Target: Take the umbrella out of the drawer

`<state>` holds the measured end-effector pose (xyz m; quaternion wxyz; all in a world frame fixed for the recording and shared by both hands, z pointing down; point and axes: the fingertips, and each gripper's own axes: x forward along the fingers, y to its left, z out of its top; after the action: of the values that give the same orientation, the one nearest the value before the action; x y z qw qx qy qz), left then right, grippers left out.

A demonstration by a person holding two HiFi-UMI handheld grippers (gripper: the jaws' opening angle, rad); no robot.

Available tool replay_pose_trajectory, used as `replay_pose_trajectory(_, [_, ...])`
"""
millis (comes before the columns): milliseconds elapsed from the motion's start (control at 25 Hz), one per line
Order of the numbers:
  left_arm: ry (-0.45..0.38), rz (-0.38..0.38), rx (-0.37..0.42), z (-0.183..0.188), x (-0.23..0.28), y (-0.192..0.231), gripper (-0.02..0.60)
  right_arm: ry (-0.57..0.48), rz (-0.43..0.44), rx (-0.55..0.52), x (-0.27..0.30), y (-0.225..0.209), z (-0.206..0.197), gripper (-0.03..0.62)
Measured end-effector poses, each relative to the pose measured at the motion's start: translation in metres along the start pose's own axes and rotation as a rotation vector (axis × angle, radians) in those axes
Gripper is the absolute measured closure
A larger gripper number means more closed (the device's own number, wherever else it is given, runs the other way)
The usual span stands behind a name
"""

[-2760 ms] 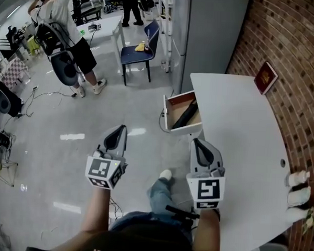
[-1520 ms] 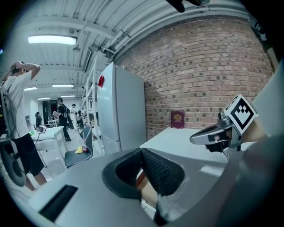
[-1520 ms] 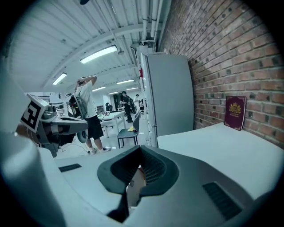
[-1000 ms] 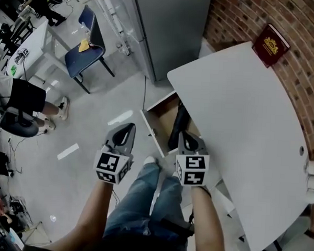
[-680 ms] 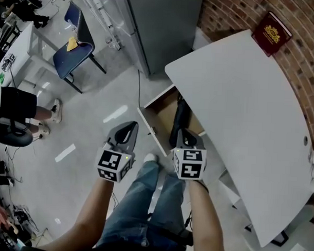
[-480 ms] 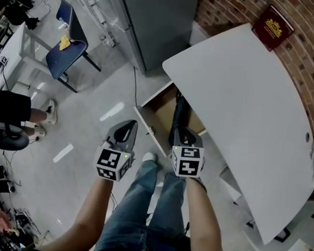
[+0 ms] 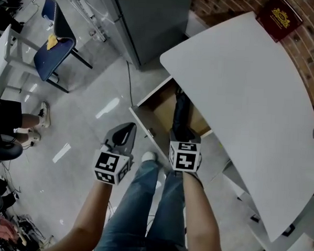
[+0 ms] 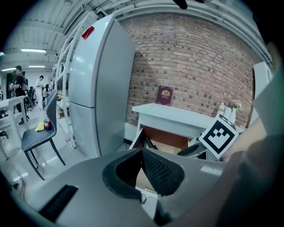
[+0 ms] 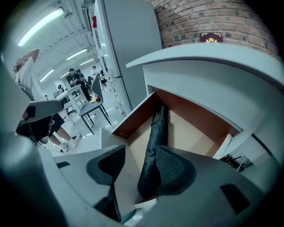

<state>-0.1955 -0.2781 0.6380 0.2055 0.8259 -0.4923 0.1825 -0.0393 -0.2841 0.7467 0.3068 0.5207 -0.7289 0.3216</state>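
Right gripper (image 9: 141, 150) fingers (image 9: 175, 170), just spread, seem to straddle the umbrella (image 9: 155, 133) in the drawer (image 9: 133, 119); left gripper (image 8: 142, 153) fingers together. Closing off-centre might snag only fabric.

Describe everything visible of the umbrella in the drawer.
The umbrella is black, folded slim, its fabric looking glossy and creased. It lies lengthwise on the open drawer's wooden floor, near end at the drawer front. The right gripper's fingers have just been opening and stand apart either side of that end; contact is unclear.
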Motion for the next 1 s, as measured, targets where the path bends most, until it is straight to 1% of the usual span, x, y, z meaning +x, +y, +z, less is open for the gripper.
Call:
replay_pose_trajectory(200, [0.012,-0.031,-0.011,-0.020,0.014,0.006,0.584,0.043,-0.028,0.039,0.030,-0.001,-0.012,0.378])
replay_pose_trajectory(320, [-0.002,-0.045,-0.004,-0.027,0.024,0.010,0.584,0.063,-0.061,0.051,0.051,-0.006,-0.017,0.358])
replay_pose_trajectory(440, [0.005,-0.051,-0.014,-0.035,0.035,0.014,0.584,0.079,-0.114,0.061,0.066,-0.018,-0.022,0.339])
replay_pose_trajectory(520, [0.002,-0.052,-0.020,-0.039,0.041,0.018,0.584,0.093,-0.139,0.067,0.075,-0.023,-0.027,0.308])
replay_pose_trajectory(560, [0.005,-0.053,-0.023,-0.042,0.043,0.019,0.584,0.104,-0.146,0.068,0.080,-0.024,-0.030,0.303])
replay_pose_trajectory(720, [0.028,-0.058,-0.027,-0.051,0.048,0.025,0.584,0.168,-0.187,0.052,0.101,-0.025,-0.039,0.292])
replay_pose_trajectory(760, [0.035,-0.059,-0.027,-0.054,0.048,0.026,0.584,0.188,-0.206,0.053,0.106,-0.027,-0.041,0.290])
replay_pose_trajectory(880, [0.016,-0.059,-0.021,-0.056,0.049,0.029,0.584,0.239,-0.286,0.062,0.120,-0.041,-0.047,0.290])
replay_pose_trajectory(1000, [0.023,-0.060,-0.022,-0.063,0.047,0.033,0.584,0.312,-0.329,0.100,0.129,-0.051,-0.057,0.290])
